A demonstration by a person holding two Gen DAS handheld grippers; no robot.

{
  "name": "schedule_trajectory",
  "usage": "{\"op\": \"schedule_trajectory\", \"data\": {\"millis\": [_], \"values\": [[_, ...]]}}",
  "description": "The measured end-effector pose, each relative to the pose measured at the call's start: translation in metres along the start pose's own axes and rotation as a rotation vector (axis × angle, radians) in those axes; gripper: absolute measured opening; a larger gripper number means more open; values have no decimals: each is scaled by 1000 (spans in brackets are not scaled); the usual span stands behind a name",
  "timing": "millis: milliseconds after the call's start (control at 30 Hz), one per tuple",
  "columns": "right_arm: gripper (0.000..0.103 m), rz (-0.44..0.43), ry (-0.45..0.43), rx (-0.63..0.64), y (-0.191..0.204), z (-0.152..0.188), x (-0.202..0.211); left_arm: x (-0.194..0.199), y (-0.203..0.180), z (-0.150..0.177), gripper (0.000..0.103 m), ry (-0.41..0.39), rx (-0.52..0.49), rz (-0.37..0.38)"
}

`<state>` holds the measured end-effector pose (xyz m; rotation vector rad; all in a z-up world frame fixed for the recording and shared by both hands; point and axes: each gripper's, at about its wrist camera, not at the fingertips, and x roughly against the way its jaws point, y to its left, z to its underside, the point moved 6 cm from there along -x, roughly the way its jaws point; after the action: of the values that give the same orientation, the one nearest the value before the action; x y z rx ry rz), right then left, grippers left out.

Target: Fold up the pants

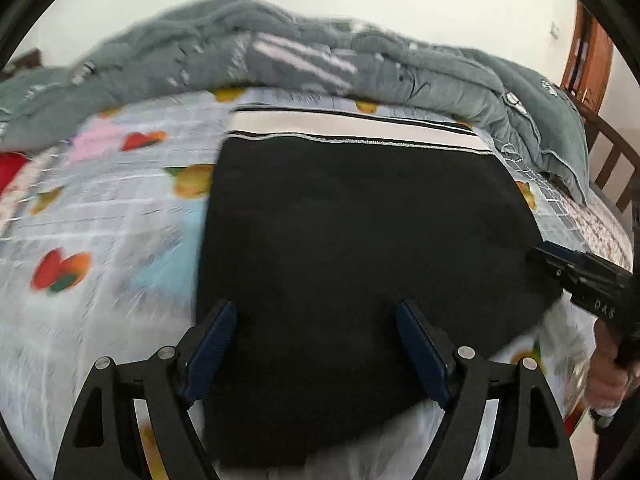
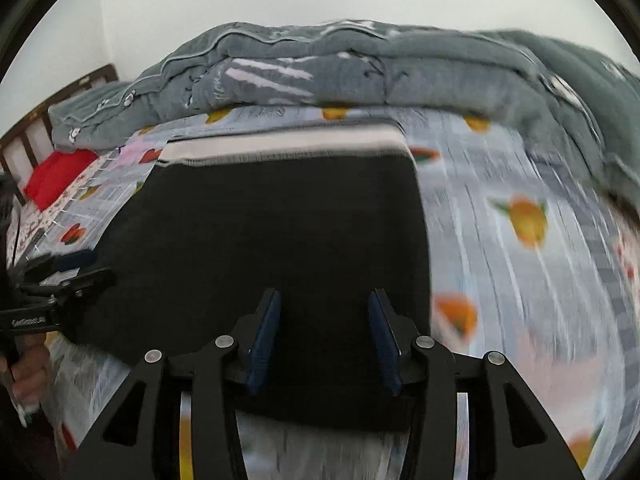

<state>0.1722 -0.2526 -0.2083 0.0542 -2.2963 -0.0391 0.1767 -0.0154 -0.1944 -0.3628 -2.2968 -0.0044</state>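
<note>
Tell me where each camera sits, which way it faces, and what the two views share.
Left wrist: on the left gripper, angled down across the bed; its open fingers frame the black pants; right gripper and a hand show at right.
Right wrist: on the right gripper, facing likewise; open fingers over the pants; left gripper and a hand at left.
Shared: pants, white waistband, fruit-print sheet, grey quilt.
</note>
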Motion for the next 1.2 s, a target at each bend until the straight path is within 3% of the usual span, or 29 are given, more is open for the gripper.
{"op": "schedule_trajectory", "data": {"millis": [100, 200, 333, 433, 533, 600, 667, 767, 867, 1200], "values": [[46, 28, 12, 2, -6, 29, 8, 15, 17, 26, 83, -6, 7, -56], [47, 63, -12, 24, -15, 42, 13, 25, 45, 45, 79, 30, 119, -14], [48, 37, 22, -79, -33, 37, 25, 46, 52, 51, 73, 15, 79, -75], [48, 51, -17, -89, -37, 32, 36, 48, 44, 52, 66, 24, 25, -87], [48, 32, 5, -87, -34, 35, 31, 40, 31, 51, 57, 33, -27, -119], [48, 54, 35, -69, -32, 41, 21, 33, 25, 47, 19, 31, -43, -130], [48, 70, 42, -61, -31, 45, 16, 34, 33, 41, 17, 11, 33, -178], [48, 57, 56, -68, -32, 45, 21, 35, 46, 46, 17, 21, 182, -105], [48, 73, 51, -75, -38, 48, 32, 40, 47, 52, 21, 29, 195, -99], [48, 116, 37, -118, -49, 60, 64, 78, 23, 52, 22, -4, 177, -140]]}}
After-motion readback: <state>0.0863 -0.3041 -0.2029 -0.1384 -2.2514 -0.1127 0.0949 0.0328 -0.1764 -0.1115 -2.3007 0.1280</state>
